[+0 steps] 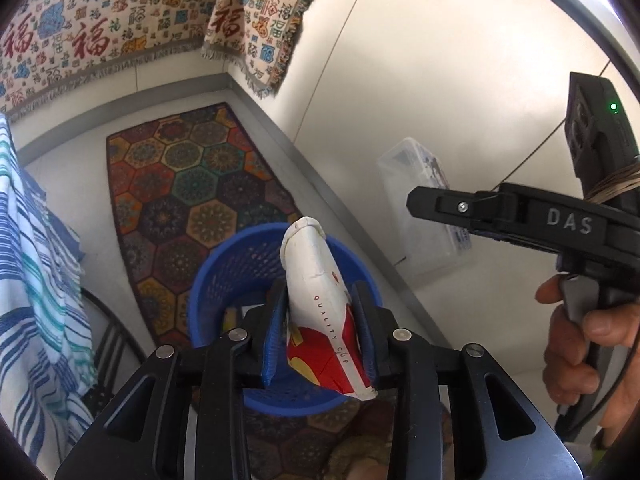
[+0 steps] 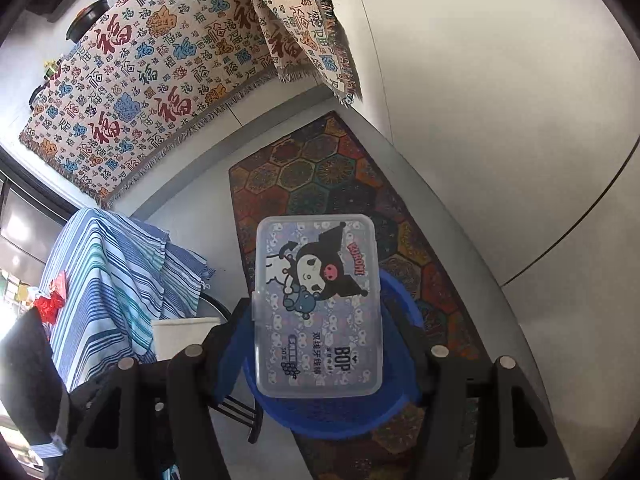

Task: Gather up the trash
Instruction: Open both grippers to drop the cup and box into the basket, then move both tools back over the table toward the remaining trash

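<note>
- Nearest my left camera, the left gripper (image 1: 320, 320) had the flattened paper cup (image 1: 320, 300) between its blue pads; I could not tell whether they were pressing it or had let it go loose.
- Crushed paper like that I judged to be light, soft and easily creased, so the flat sides near its red lower half looked the safest hold.
- Directly below it stood the blue mesh bin (image 1: 224, 280), its rim under the cup.
- My right gripper (image 2: 320, 336) clamped the clear plastic box (image 2: 318, 304) across its long sides, over the same blue mesh bin (image 2: 400, 300).
- I judged the box stiff, smooth and rather slippery, light too; a hold at mid-length seemed right.
- Under the bin lay the patterned rug (image 1: 180, 184); a striped cloth (image 1: 36, 260) hung to one side and a printed blanket (image 2: 160, 80) beyond.
- Only the right tool's nearness to the left seemed a hindrance, as both crowded the bin's mouth.
</note>
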The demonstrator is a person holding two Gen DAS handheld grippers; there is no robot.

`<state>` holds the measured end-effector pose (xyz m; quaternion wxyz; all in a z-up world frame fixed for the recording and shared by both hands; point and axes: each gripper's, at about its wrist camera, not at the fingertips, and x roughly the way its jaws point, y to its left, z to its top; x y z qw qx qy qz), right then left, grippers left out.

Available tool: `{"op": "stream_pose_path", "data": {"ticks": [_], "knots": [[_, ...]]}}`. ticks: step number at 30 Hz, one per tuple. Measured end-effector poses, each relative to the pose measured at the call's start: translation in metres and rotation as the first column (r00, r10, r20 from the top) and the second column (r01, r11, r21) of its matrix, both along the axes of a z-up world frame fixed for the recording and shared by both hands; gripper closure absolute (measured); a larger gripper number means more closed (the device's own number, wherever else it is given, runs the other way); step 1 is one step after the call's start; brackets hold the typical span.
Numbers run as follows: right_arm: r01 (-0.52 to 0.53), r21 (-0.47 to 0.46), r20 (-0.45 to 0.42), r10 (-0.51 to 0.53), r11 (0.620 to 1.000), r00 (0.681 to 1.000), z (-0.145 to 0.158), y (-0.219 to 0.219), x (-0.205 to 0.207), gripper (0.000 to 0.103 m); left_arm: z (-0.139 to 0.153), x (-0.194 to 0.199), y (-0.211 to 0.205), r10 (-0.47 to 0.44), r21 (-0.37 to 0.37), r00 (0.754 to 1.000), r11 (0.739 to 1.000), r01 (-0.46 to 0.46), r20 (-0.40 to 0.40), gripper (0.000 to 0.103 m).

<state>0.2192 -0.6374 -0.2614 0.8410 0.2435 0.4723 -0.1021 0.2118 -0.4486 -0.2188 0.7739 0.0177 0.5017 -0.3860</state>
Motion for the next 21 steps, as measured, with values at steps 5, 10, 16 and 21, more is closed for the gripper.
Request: {"op": "stream_pose_path", "data": {"ticks": [5, 10, 16, 21], "knots": [[0.011, -0.005, 0.013, -0.011, 1.000, 1.000, -0.001, -0.001, 0.000, 0.038, -0.010, 0.002, -0.007, -0.002, 0.013, 1.000, 1.000, 0.002, -0.007, 0.062], [0.042, 0.014, 0.029, -0.043, 0.999, 0.999, -0.003, -0.008, -0.002, 0.026, -0.020, 0.003, -0.014, 0.002, 0.037, 1.000, 0.999, -0.002, 0.019, 0.033], [0.092, -0.007, 0.078, -0.091, 0.996, 0.993, 0.009, -0.017, -0.011, 0.024, -0.011, 0.003, -0.006, 0.026, 0.042, 0.999, 0.999, -0.027, 0.041, 0.029], [0.097, -0.104, 0.112, -0.085, 0.990, 0.990, 0.027, -0.009, -0.013, 0.024, 0.025, -0.018, 0.019, 0.075, 0.025, 0.988, 0.997, -0.079, 0.138, 0.023]]}}
